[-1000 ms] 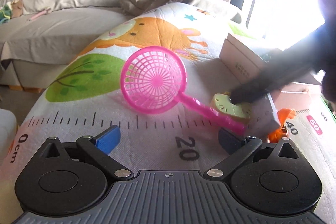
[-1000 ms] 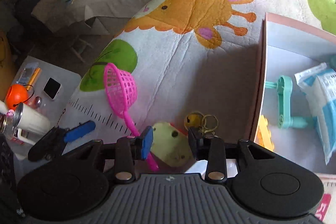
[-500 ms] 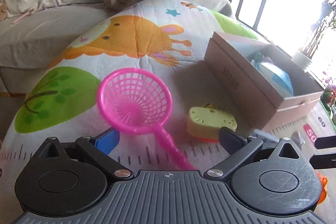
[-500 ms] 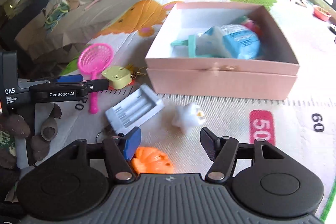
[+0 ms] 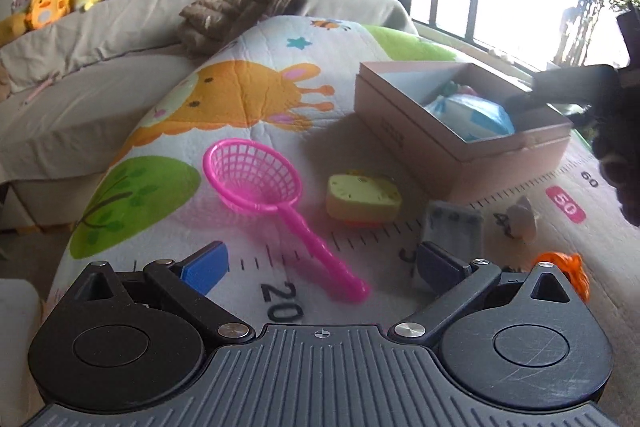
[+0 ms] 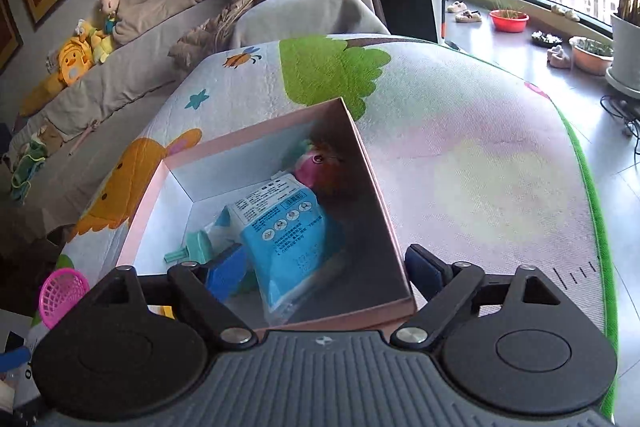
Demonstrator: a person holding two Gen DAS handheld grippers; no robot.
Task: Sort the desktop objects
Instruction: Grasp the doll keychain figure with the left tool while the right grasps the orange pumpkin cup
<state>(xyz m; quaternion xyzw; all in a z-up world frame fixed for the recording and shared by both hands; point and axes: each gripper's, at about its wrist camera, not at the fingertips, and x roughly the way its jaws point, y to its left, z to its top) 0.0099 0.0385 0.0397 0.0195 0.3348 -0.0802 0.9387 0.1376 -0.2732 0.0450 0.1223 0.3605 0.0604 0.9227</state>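
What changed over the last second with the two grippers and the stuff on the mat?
The right gripper swung from the yellow toy over to the pink box; its jaws have just been opening, with nothing between them. The left gripper pulled back slightly, open and empty. The pink strainer, yellow toy, and the blue packet in the box stayed put.

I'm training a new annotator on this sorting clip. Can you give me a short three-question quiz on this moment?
1. True or false: the pink strainer lies inside the pink box.
2. What is the largest item in the box?
3. Which gripper is above the box: (a) left gripper, (b) right gripper?

Key
1. False; it lies on the mat.
2. The blue packet.
3. b, jaws wide, just opened, holding nothing.
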